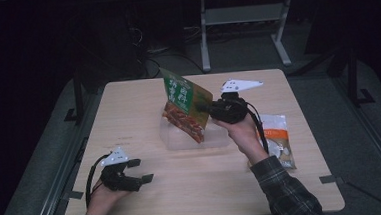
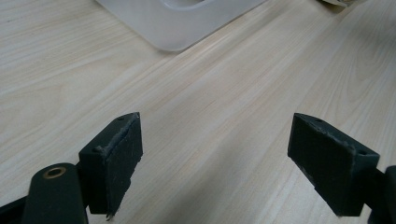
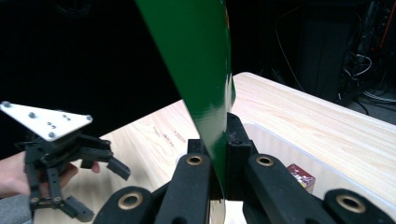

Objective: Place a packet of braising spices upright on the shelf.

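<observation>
**A:** Green foil pouch (image 3: 205,79) is clamped edge-on in the right hand-held gripper (image 3: 218,161), both jaws pressed flat on it. It hangs in the air, off the tabletop (image 1: 148,190).

**B:** Where does it sit relative to the box?

**A:** High view: pouch (image 1: 186,107) sticks out to the left of the right hand-held gripper (image 1: 204,108), tilted, directly over the clear plastic bin (image 1: 180,140). Its lower edge looks to be at or just above the bin rim; can't tell whether it touches.

**B:** Left side?

**A:** Left hand-held gripper (image 1: 141,170) is released, jaws wide apart, nothing between them. It rests low on the near-left of the tabletop, well apart from the bin. Its own view shows bare wood (image 2: 210,116) between the jaws and a bin corner (image 2: 180,23) ahead.

**B:** Anything already in the bin?

**A:** Right gripper view shows a small dark red packet (image 3: 300,176) just beyond the jaws, apparently inside the bin wall. So probably one item is in.

**B:** What's left?

**A:** My read: pouch is picked and carried over, not yet lowered or let go. A white and orange bag (image 1: 276,140) lies on the tabletop just behind the right hand-held gripper, under the forearm. It's probably next.
</observation>
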Demonstrator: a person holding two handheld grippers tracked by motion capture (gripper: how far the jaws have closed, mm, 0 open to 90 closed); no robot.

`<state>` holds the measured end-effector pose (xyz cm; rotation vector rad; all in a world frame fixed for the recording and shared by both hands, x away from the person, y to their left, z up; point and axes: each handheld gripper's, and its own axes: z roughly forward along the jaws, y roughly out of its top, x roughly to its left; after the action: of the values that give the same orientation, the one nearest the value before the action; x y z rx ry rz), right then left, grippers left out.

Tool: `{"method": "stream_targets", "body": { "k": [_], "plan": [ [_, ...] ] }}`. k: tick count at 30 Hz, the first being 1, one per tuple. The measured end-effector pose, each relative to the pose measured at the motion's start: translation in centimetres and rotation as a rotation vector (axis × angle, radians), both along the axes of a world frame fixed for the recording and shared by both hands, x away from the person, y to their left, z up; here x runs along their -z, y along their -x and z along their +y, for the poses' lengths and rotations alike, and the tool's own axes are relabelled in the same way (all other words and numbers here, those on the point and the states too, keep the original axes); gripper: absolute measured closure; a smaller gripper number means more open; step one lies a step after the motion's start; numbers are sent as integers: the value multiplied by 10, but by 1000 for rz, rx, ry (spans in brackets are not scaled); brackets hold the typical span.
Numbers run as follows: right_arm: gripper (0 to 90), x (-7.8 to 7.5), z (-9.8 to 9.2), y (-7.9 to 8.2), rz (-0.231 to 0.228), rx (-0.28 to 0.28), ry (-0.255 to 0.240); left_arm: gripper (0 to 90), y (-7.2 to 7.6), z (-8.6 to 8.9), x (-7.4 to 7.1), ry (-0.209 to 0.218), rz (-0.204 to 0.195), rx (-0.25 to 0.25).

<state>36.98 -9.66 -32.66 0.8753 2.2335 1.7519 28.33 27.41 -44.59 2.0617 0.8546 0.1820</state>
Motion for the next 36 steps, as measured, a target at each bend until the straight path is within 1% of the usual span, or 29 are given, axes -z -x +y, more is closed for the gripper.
{"method": "stream_targets", "body": {
  "k": [3, 11, 13, 19, 28, 31, 36],
  "plan": [
    [899, 3, 2, -4, -2, 12, 3, 174, -1, 1, 0, -5, -4, 4],
    [899, 7, 8, -11, 8, 35, -10, 174, 0, 0, 0, -4, 9, 3],
    [899, 8, 9, -12, 3, 36, -5, 174, -1, 0, 0, -9, 1, 9],
    [898, 12, 16, -14, 5, 35, 1, 174, 0, -1, 0, -8, -3, 12],
    [898, 16, 22, -18, -3, 33, 19, 174, 0, -3, 1, -8, 8, 14],
    [898, 18, 25, -19, 1, 29, 20, 174, 0, -3, 1, -10, 2, 20],
    [897, 24, 31, -20, 1, 20, 37, 174, 0, -4, 2, -5, 15, 15]
  ]
}}
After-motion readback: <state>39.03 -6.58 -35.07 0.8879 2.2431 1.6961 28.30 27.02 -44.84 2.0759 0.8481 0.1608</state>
